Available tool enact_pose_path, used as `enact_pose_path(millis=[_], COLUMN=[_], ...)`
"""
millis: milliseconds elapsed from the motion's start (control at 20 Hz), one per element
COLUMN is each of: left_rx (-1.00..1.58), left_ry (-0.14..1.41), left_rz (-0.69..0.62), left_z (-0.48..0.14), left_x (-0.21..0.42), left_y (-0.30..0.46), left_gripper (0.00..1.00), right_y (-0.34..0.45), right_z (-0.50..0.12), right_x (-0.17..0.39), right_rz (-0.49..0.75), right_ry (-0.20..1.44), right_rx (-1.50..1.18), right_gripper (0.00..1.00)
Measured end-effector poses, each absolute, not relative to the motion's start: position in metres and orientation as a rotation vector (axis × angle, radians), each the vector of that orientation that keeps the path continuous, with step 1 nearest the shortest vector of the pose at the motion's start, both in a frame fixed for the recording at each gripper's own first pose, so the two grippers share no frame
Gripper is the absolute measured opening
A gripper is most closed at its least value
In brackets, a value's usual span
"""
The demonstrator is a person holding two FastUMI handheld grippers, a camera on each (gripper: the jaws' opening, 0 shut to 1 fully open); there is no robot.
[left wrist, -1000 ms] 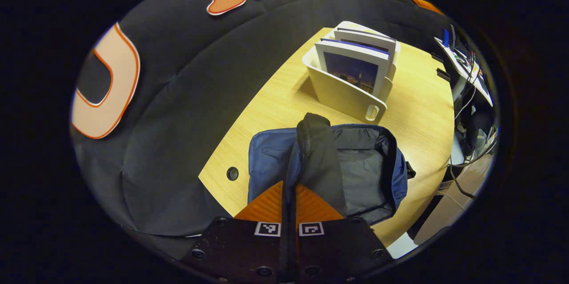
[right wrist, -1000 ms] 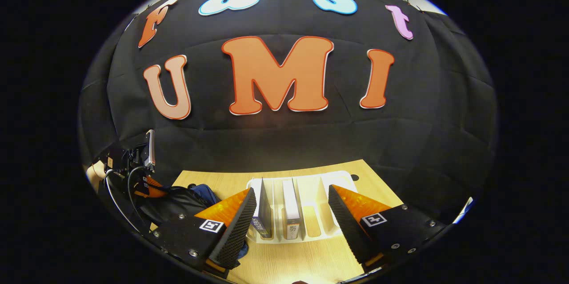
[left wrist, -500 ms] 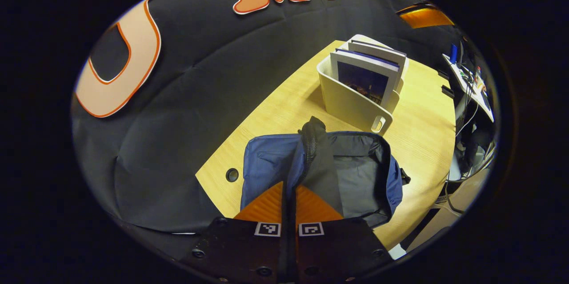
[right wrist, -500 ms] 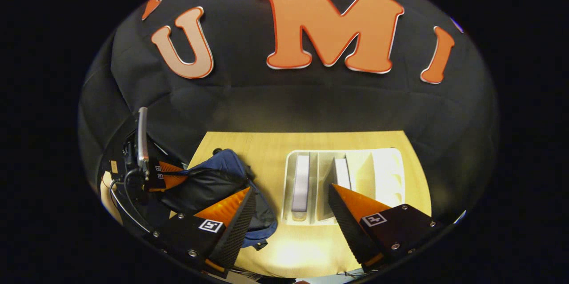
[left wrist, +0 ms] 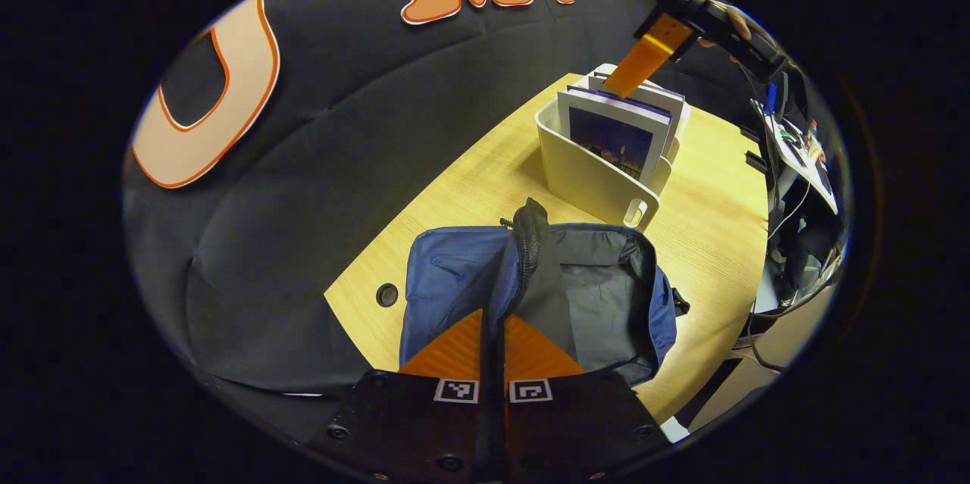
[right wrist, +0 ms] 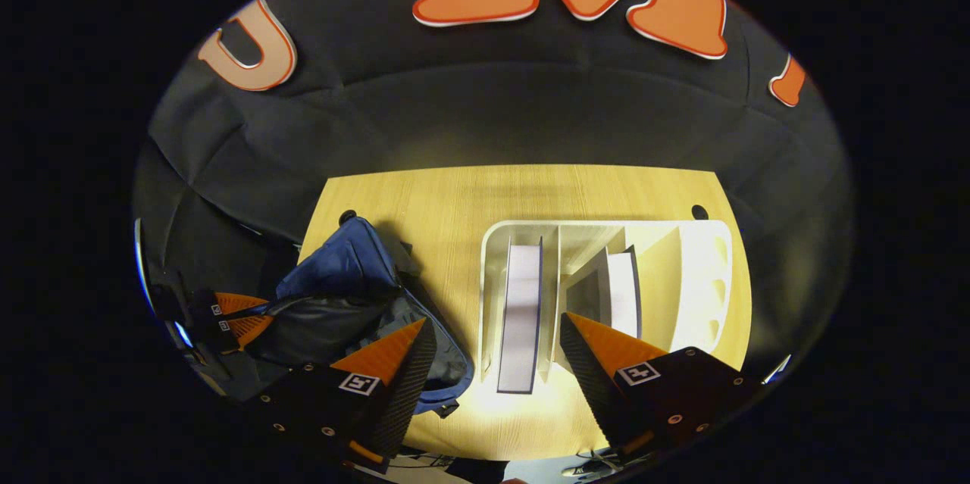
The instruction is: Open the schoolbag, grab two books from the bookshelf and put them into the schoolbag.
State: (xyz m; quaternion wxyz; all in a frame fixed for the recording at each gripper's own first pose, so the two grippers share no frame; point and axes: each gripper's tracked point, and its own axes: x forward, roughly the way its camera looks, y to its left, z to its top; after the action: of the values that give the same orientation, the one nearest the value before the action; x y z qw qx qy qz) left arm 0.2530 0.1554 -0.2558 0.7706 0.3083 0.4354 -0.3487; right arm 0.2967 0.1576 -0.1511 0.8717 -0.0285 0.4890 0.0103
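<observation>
Left claw [left wrist: 492, 321] clenched on black flap of blue fabric schoolbag [left wrist: 455, 279], holding it open on light wooden bench [left wrist: 470, 173]. Right claw [right wrist: 496, 351] spread wide, above white plastic bookshelf [right wrist: 720, 272] (beside bag). Two white-edged books [right wrist: 521, 310] upright in separate compartments.

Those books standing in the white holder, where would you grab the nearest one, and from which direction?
By its top edge, coming straight down from above. The book stands upright in a narrow slot of the white holder, whose walls cover its lower part, so only the top edge is free. The open right gripper hangs above it and would need one finger on each cover, probably near the middle of that edge.
</observation>
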Motion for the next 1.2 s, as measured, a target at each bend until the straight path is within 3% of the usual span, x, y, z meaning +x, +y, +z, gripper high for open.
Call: enact_pose_path(millis=[450,650,700,750,800,850,900,950,1200], left_rx=[0.664,0.667,0.668,0.669,0.671,0.673,0.674,0.676,0.677], left_ry=[0.960,0.966,0.967,0.968,0.970,0.970,0.970,0.970,0.976], left_rz=[-0.767,-0.760,-0.759,-0.759,-0.758,-0.757,-0.758,-0.758,-0.759], left_z=[-0.257,-0.257,-0.257,-0.257,-0.257,-0.257,-0.257,-0.256,-0.258], left_x=[0.244,0.242,0.240,0.240,0.240,0.239,0.238,0.239,0.238], left_y=[0.156,0.157,0.157,0.156,0.156,0.156,0.154,0.154,0.151], left_gripper=[0.01,0.01,0.01,0.01,0.01,0.01,0.01,0.01,0.01], right_y=[0.140,0.129,0.129,0.130,0.130,0.129,0.129,0.129,0.135], right_z=[-0.208,-0.220,-0.222,-0.224,-0.227,-0.228,-0.226,-0.227,-0.206], right_x=[0.312,0.312,0.313,0.312,0.313,0.313,0.314,0.313,0.306], right_rz=[-0.039,-0.077,-0.078,-0.080,-0.083,-0.089,-0.102,-0.102,-0.083], right_ry=[1.169,1.202,1.206,1.213,1.214,1.218,1.213,1.219,1.184], right_rx=[-0.111,-0.134,-0.130,-0.126,-0.125,-0.120,-0.116,-0.119,-0.078], right_gripper=[0.97,0.91,0.84,0.90,0.70,0.74,0.34,0.37,0.32])
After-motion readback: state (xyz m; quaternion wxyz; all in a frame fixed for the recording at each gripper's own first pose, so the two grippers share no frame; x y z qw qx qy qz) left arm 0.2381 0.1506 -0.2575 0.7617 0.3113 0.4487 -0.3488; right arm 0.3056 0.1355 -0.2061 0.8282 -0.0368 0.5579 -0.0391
